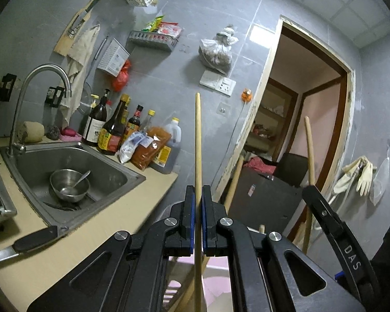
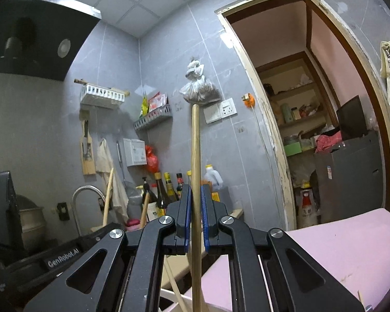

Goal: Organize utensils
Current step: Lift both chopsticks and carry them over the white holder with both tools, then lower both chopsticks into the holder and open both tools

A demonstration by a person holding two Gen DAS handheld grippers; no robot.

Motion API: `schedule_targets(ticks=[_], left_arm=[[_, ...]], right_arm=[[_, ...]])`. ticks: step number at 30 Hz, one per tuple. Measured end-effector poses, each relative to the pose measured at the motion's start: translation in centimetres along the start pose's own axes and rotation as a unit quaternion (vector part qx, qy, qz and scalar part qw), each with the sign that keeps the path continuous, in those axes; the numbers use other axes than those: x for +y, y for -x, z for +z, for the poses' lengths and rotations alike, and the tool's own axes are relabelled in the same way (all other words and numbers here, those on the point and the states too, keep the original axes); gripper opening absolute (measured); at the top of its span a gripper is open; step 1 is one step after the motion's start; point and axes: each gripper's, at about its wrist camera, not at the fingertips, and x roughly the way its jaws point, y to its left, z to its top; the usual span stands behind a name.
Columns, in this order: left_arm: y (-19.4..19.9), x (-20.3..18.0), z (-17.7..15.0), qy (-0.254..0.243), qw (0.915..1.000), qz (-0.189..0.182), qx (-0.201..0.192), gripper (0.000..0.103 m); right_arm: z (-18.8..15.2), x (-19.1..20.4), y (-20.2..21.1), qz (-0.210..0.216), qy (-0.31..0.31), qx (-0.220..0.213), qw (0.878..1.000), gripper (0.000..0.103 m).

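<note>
You are holding one pale wooden chopstick (image 1: 198, 140) upright, clamped in your left gripper (image 1: 198, 218), a second chopstick (image 2: 195, 161) clamped in your right gripper (image 2: 195, 218). Both are in mid-air off the beige counter's (image 1: 111, 215) right edge; stowing is still pending, destination unclear.

My left chopstick (image 1: 198, 140) runs off the bottom edge below my left gripper (image 1: 198, 195), lower end unseen. My right chopstick (image 2: 195, 156) does the same. Beside the sink (image 1: 111, 166), the knife (image 1: 26, 244) is blurred, its blade cut by the picture's left edge.
</note>
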Motion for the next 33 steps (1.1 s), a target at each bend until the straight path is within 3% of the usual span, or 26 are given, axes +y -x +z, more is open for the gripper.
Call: schedule_targets(ticks=[3, 6, 9, 23, 33], left_arm=[[-0.1, -0.7, -0.7, -0.022, 0.9997, 0.006, 0.010, 0.003], [-0.3, -1.3, -1.5, -0.046, 0.9977, 0.013, 0.049, 0.003], [0.4, -1.8, -1.8, -0.062, 0.9967, 0.014, 0.051, 0.003], [0.1, -0.9, -1.9, -0.044, 0.9953, 0.024, 0.083, 0.003], [1.5, -1.1, -1.6, -0.037, 0.9946, 0.009, 0.097, 0.004]], right_arm=[[-0.3, 0.0, -0.1, -0.001, 0.003, 0.010, 1.000, 0.005], [-0.4, 0.1, 0.1, 0.004, 0.019, 0.024, 1.000, 0.005], [-0.4, 0.3, 0.3, 0.015, 0.044, 0.051, 0.998, 0.005], [-0.8, 0.2, 1.1, 0.039, 0.057, 0.114, 0.991, 0.006], [-1.2, -0.4, 1.6, 0.043, 0.045, 0.155, 0.986, 0.006]])
